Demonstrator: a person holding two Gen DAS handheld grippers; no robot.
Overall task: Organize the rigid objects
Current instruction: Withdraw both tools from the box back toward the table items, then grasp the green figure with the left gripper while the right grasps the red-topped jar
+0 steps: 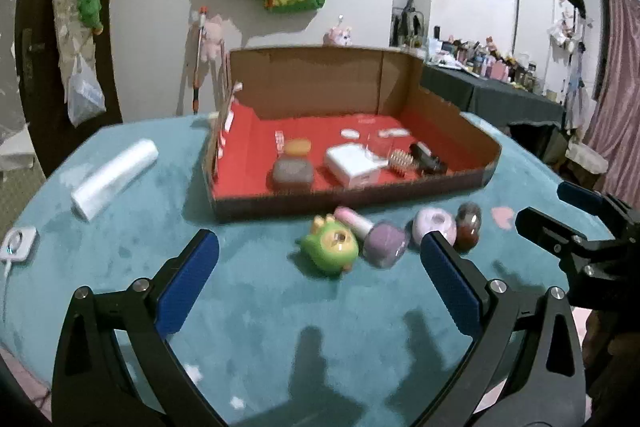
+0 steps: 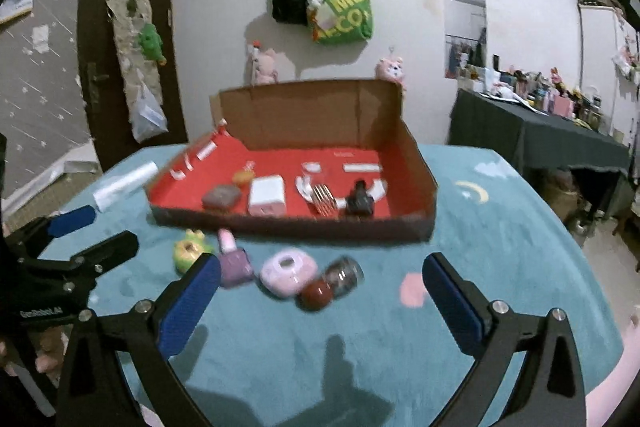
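A cardboard box [image 1: 476, 173] [image 2: 416, 227] with a red floor stands on the teal table. In it lie a grey case [image 1: 292, 173] [image 2: 221, 197], a white block [image 1: 352, 165] [image 2: 267, 201], a gold comb [image 1: 401, 161] [image 2: 324, 199] and a black object [image 1: 428, 158] [image 2: 360, 203]. In front of the box lie a green frog toy [image 1: 330, 251] [image 2: 188, 251], a purple bottle [image 1: 382, 243] [image 2: 234, 261], a pink round case [image 1: 434, 225] [image 2: 288, 273] and a red-capped jar [image 1: 468, 225] [image 2: 332, 285]. My left gripper [image 1: 320, 263] is open above the table near the toys. My right gripper [image 2: 322, 283] is open just before the jar.
A white plastic roll [image 1: 114, 179] [image 2: 126, 185] lies left of the box. A white device with a cable [image 1: 16, 245] sits at the table's left edge. A dark cluttered table [image 2: 560, 131] stands at the right. Bags hang on the wall behind.
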